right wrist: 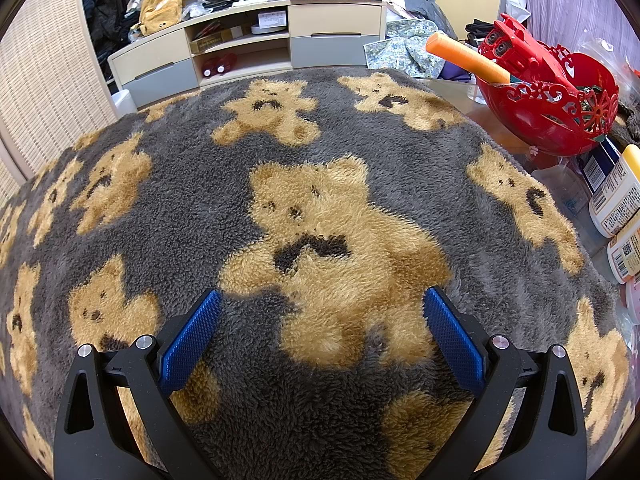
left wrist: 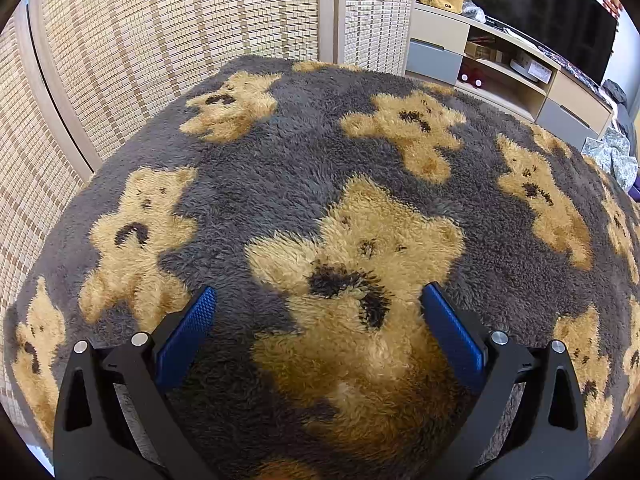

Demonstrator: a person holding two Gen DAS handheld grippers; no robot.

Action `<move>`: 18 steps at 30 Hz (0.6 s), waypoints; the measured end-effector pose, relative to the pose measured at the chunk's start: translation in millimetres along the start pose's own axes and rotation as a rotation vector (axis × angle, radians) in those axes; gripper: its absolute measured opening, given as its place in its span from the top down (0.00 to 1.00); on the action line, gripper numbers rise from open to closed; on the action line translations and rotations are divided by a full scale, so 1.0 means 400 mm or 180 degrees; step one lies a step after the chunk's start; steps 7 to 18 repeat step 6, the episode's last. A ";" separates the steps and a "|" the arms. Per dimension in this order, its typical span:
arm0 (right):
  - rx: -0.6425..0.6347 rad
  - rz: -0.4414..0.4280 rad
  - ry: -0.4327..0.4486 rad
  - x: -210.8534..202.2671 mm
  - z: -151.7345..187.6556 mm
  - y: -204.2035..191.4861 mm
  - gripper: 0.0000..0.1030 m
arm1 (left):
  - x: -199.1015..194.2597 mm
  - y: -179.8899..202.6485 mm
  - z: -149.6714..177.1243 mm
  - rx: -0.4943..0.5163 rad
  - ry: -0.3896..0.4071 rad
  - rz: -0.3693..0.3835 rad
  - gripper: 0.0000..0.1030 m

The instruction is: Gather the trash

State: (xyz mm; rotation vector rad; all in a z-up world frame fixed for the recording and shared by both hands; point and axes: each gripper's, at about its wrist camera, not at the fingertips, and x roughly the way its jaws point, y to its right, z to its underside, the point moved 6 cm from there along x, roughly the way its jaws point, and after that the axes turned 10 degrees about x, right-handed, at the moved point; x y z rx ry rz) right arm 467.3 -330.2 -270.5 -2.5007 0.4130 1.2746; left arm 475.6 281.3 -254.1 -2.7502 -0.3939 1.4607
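Observation:
Both grippers hover over a shaggy grey rug with tan teddy-bear shapes (left wrist: 280, 160) (right wrist: 192, 216). My left gripper (left wrist: 318, 294) is open, its blue pads wide apart with only rug pile between them. My right gripper (right wrist: 322, 300) is open too and holds nothing. No loose trash shows on the rug in either view. At the rug's right edge stands a red openwork basket (right wrist: 548, 108) with an orange tube (right wrist: 468, 58) sticking out of it.
A beige and grey TV stand (right wrist: 248, 48) (left wrist: 508, 72) with a dark screen (left wrist: 548, 12) runs along the far side. Woven sliding panels (left wrist: 160, 40) close off the left. White bottles (right wrist: 616, 196) and patterned cloth (right wrist: 404, 52) crowd the right.

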 end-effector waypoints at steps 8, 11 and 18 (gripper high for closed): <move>0.0000 0.0000 0.0000 0.000 -0.001 0.001 0.02 | 0.000 -0.001 0.000 -0.0001 0.0001 0.0002 0.07; 0.0000 0.0000 0.0000 0.000 -0.001 0.001 0.02 | 0.000 -0.001 0.000 -0.0001 0.0001 0.0002 0.07; 0.0000 0.0000 0.0000 0.000 -0.001 0.001 0.02 | 0.000 -0.001 0.000 -0.0001 0.0001 0.0002 0.07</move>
